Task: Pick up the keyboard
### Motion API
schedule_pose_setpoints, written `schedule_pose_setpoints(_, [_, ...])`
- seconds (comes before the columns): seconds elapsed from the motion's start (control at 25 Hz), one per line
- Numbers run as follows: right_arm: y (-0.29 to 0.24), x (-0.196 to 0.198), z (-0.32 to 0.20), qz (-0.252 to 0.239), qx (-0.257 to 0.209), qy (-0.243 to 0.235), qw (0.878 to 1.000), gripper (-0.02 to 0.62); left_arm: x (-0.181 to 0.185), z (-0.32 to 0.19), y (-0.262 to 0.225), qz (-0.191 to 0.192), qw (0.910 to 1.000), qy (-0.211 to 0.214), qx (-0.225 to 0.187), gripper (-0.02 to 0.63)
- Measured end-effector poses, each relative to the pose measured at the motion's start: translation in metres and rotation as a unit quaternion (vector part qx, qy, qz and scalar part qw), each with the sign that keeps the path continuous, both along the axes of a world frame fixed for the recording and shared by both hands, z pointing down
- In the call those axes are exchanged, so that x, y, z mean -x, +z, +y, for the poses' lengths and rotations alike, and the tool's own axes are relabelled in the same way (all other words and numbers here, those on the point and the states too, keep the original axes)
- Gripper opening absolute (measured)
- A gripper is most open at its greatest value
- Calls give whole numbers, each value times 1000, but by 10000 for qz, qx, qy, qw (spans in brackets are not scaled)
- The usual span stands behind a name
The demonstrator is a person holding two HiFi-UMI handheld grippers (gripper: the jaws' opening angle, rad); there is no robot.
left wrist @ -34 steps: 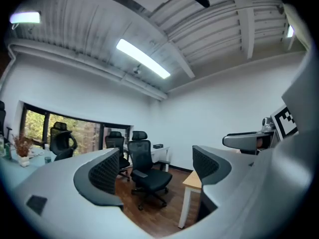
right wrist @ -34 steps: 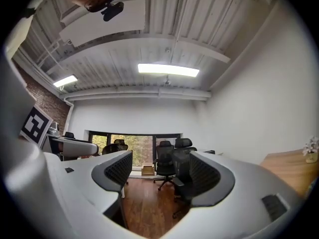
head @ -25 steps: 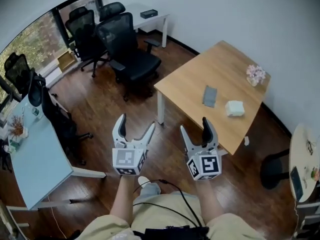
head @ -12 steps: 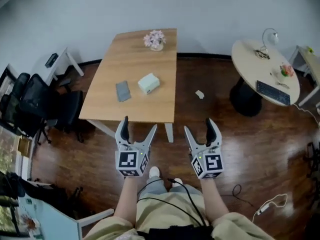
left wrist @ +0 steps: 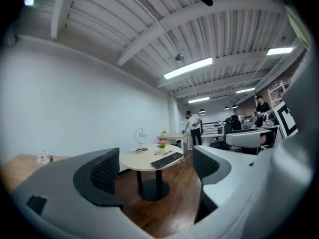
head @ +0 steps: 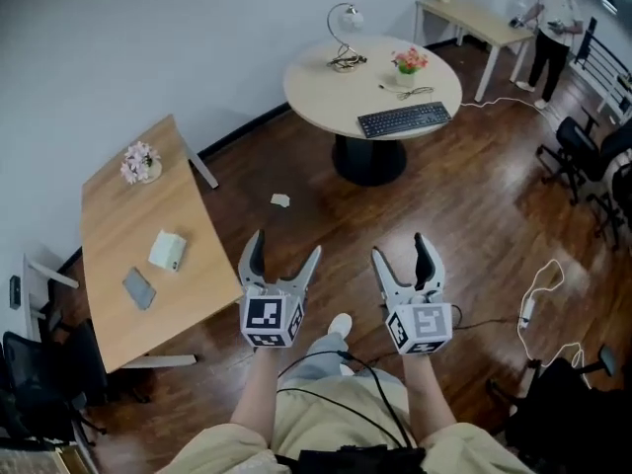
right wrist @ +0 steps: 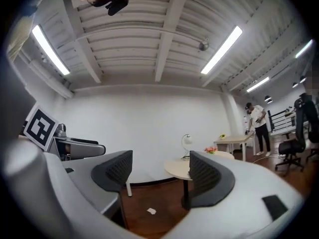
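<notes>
Head view: a person stands on the dark wooden floor [head: 474, 225] with both claws held out in front of the body, side by side and apart from each other.

Left claw [head: 284, 250]: jaws spread wide, nothing between them. In the left gripper view the gap between the jaws frames the far round bench and the keyboard on it.

Right claw [head: 401, 250]: jaws likewise spread, nothing gripped. In the right gripper view only floor, wall and the edge of the round bench show between them.

Task item: the black rectangular keyboard [head: 405, 119] lies flat on the pale round pedestal bench [head: 321, 92], at the side of the top nearer the person, well apart from both claws. On the same top stand a small pot of red-pink flowers [head: 408, 62] just beyond the keyboard and a chrome arched desk lamp [head: 342, 28] at the far edge.

Other items: a long oak-coloured bench [head: 109, 225] to the left carries a pink flower posy [head: 140, 161], a white box [head: 168, 250] and a flat grey slab [head: 139, 287]. A white scrap [head: 280, 200] lies on the floor between the two benches. A second person [head: 553, 18] stands at a far bench, upper right.
</notes>
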State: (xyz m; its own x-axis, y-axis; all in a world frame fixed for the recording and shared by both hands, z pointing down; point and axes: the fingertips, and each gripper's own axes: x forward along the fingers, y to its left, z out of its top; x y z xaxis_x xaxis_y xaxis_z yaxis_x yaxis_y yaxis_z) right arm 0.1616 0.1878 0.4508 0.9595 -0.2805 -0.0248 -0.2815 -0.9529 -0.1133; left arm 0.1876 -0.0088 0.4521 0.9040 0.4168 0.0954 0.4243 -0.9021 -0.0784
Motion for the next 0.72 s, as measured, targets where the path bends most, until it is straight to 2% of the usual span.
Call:
schedule_pose_setpoints(0.12, [2,-23,38,27,123,569,9983,365,-46,39,2,5,9985,542,95,436])
schedule_pose_setpoints(0.32, [-9,-70,74,-56,194,1200,9926,365,-116,85,-4,78,9927,1193,181,436])
schedule_pose_setpoints(0.52, [-13,-112,93,-93,343,1548,9873,365,-174,108,-4,43,9873,1551,349,436])
schedule_pose_setpoints(0.72, [-13,-134,107,-166,528,1703,9838,366,-208,135,6,-54,9827,1803,410,436])
